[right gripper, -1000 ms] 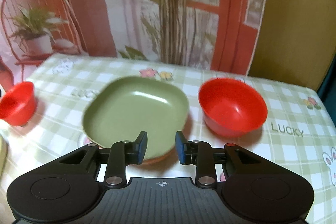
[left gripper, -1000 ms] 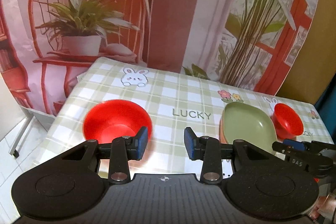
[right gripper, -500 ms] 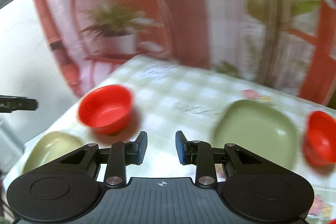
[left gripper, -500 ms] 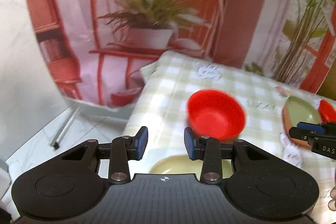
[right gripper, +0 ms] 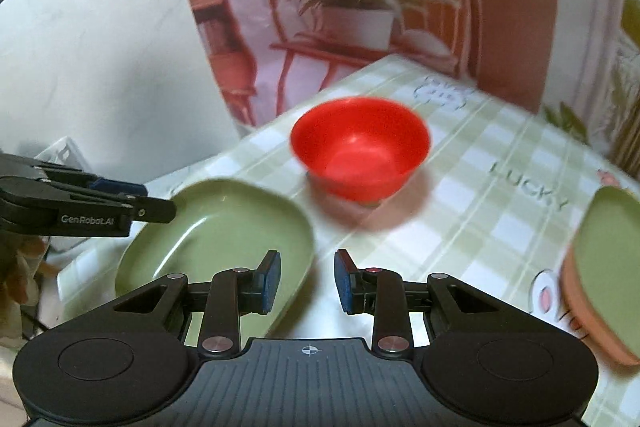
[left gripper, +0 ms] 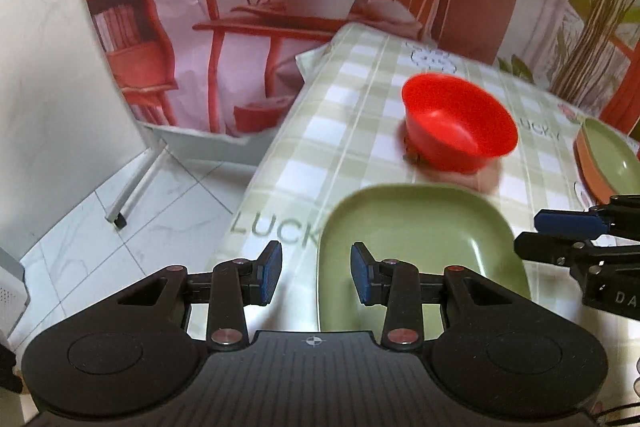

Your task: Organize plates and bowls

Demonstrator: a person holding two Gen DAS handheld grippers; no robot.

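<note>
My left tool (left gripper: 316,277) and right tool (right gripper: 307,281), both agape and empty, flank the green plate (left gripper: 416,247) at the worktop's left edge, red bowl (left gripper: 460,123) beyond; best pinch the rim squarely, lift level.

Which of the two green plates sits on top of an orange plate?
The far green plate at the right edge, beyond the red bowl; an orange plate shows beneath it. The near green plate lies directly on the checked tablecloth.
</note>
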